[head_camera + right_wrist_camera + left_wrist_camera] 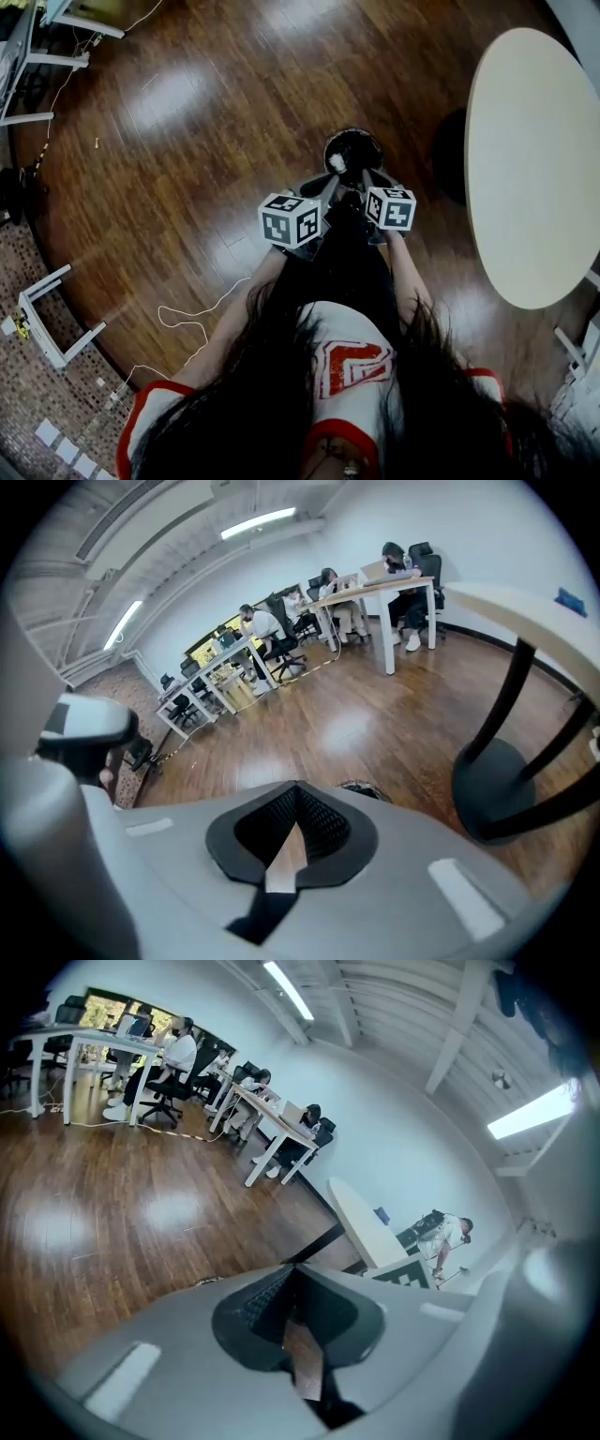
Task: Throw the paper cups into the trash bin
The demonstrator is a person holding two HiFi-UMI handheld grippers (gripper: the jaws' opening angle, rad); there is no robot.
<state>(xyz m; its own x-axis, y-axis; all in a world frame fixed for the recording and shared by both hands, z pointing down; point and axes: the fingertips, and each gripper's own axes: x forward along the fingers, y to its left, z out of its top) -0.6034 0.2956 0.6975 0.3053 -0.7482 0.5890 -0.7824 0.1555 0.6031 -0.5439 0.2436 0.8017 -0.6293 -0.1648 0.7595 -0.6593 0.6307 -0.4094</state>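
Observation:
A black trash bin (356, 150) stands on the wooden floor straight ahead of the person, with a small white thing (336, 161) showing at its mouth; I cannot tell whether it is a paper cup. Both grippers hang side by side just above and in front of the bin. The left gripper (323, 187) has its jaws together with nothing between them (292, 1271). The right gripper (373, 187) is also shut and empty (296, 786). The bin's dark rim (364, 788) peeks over the right gripper's body. No cup shows in either gripper view.
A pale round table (534, 159) on a black pedestal base (502, 789) stands close on the right. A thin cable (192, 314) runs over the floor at the left near a white frame (47, 323). People sit at white desks (375, 592) far across the room.

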